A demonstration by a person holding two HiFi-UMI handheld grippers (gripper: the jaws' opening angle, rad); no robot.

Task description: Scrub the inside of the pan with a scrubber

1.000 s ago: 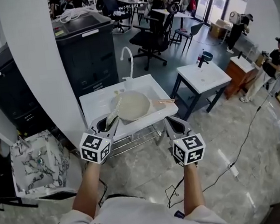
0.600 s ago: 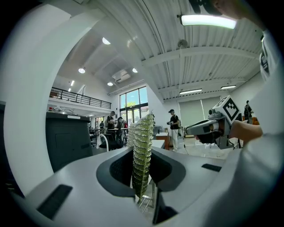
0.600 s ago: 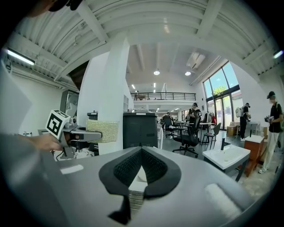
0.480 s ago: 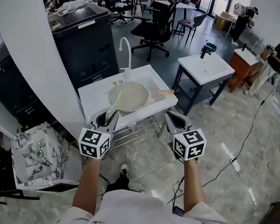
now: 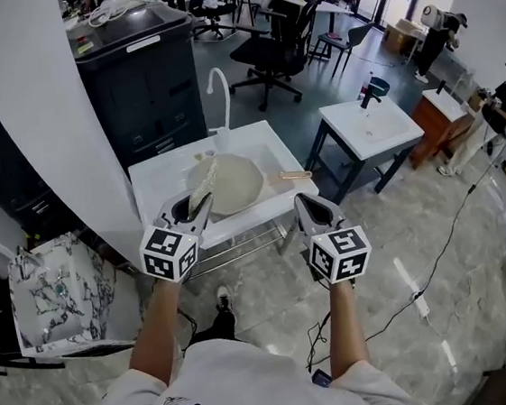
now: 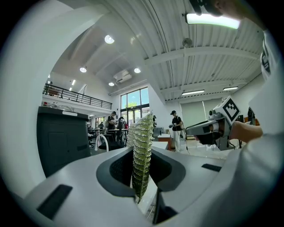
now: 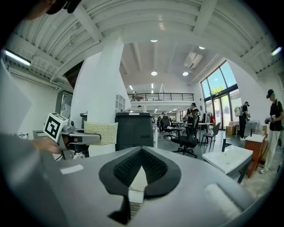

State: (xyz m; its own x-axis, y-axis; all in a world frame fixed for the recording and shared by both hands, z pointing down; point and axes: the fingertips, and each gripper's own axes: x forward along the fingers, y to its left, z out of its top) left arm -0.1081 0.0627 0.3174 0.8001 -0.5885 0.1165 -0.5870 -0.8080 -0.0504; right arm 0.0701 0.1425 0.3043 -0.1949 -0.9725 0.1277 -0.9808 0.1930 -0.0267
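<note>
— Where's the pan point(image 5: 229, 183)?
— In the sink point(image 5: 155, 183), just ahead, with its handle pointing right.
— And the tools?
— The left tool point(image 5: 191, 215) pinches the scrubber point(image 5: 203, 192) upright, nearest the pan's left rim. The right tool point(image 5: 312, 210) is pressed together, empty, near the handle.

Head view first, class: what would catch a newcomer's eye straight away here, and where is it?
The yellow-green mesh scrubber stands out, clamped upright between the jaws of the left gripper, just in front of the white sink. In that sink lies a pale pan, its handle pointing right. The right gripper hangs beside it, jaws together, holding nothing.
</note>
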